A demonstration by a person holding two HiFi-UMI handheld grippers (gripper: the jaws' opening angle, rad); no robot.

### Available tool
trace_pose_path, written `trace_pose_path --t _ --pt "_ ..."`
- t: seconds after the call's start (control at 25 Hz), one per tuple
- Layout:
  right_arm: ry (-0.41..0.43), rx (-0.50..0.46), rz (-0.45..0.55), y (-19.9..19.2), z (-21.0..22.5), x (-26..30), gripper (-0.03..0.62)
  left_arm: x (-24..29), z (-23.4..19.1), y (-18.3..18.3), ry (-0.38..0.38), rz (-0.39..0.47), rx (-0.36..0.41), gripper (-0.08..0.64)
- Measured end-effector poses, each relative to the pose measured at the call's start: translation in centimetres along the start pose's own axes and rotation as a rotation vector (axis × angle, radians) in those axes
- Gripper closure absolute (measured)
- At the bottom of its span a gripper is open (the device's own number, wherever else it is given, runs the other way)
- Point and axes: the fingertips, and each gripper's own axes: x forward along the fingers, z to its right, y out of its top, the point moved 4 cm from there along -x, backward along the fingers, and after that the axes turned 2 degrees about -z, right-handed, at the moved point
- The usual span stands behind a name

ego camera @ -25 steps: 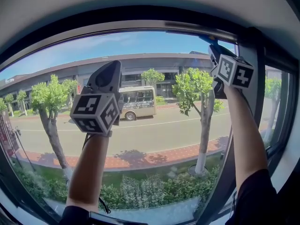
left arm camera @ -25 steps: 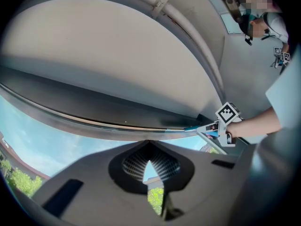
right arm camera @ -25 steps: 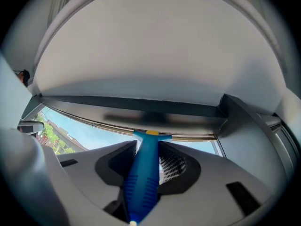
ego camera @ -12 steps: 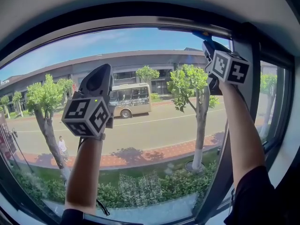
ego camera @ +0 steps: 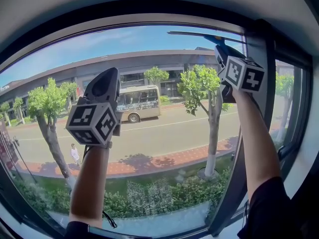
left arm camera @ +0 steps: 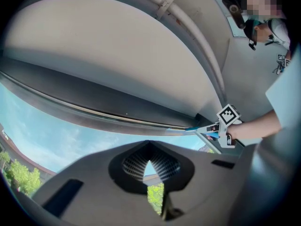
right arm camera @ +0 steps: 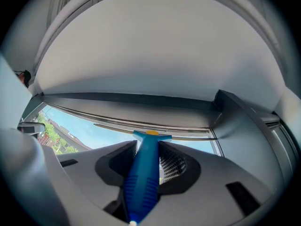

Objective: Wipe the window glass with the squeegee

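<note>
1 blue, yellow-capped squeegee [right arm camera: 143, 173], clamped in right gripper [right arm camera: 147, 147], lay against window glass [ego camera: 164, 133] at 1 o'clock; left gripper [left arm camera: 149, 166] was closed, empty.

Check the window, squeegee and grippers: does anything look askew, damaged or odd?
Nothing stands out. The right gripper clamps the squeegee, blade along the top of the glass; the left gripper is shut, empty.

The squeegee [right arm camera: 143, 173] is showing a blue handle, with what seems a yellow spot at its head. The left gripper [left arm camera: 148, 161] and right gripper [right arm camera: 148, 145] are showing grey, their 2 cubes wearing black-and-white squares.
</note>
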Motion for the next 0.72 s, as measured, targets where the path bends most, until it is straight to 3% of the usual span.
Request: trace_pose_path --t 0.72 --pt "-0.001 0.009 -0.04 -2.3 -0.2 -2.3 0.449 -1.8 0.2 -1.2 0.004 -0.021 -0.055 0.56"
